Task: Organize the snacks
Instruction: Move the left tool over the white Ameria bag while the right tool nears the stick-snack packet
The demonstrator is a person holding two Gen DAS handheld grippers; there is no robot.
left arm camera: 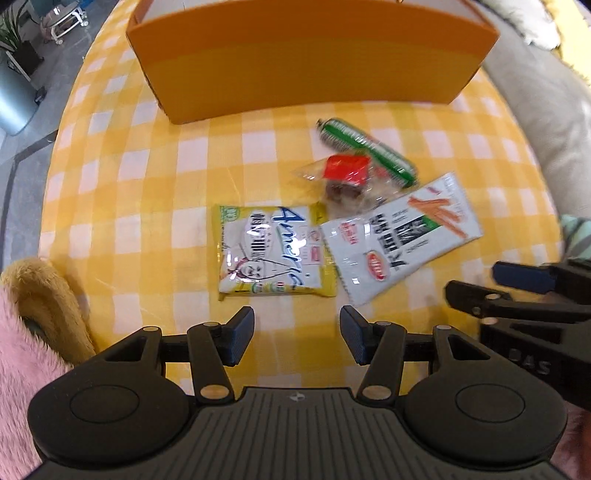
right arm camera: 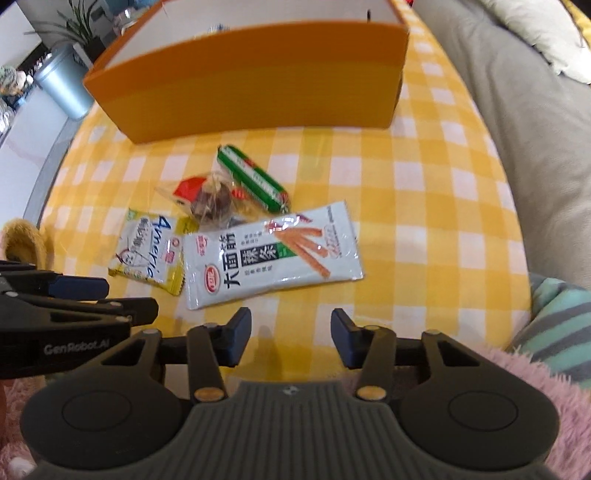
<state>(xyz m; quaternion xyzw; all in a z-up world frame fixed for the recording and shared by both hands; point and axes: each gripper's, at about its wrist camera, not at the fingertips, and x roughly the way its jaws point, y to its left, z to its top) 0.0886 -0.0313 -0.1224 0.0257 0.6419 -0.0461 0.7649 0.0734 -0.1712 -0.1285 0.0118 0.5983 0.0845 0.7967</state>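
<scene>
Yellow-and-white checked tablecloth (left arm camera: 155,192) is spread under everything. An orange box (left arm camera: 310,62) is set at the far side, and four snacks are clustered before it: green sausage stick (left arm camera: 369,149), clear-wrapped red sweet (left arm camera: 345,175), yellow Amerio packet (left arm camera: 267,251), white spicy-strip packet (right arm camera: 273,254). Left gripper (left arm camera: 297,334) and right gripper (right arm camera: 290,332) are held spread, nothing pinched. A grey sofa (right arm camera: 517,129) is seen beside, a bin (right arm camera: 64,90) and plant (right arm camera: 79,27) beyond.
</scene>
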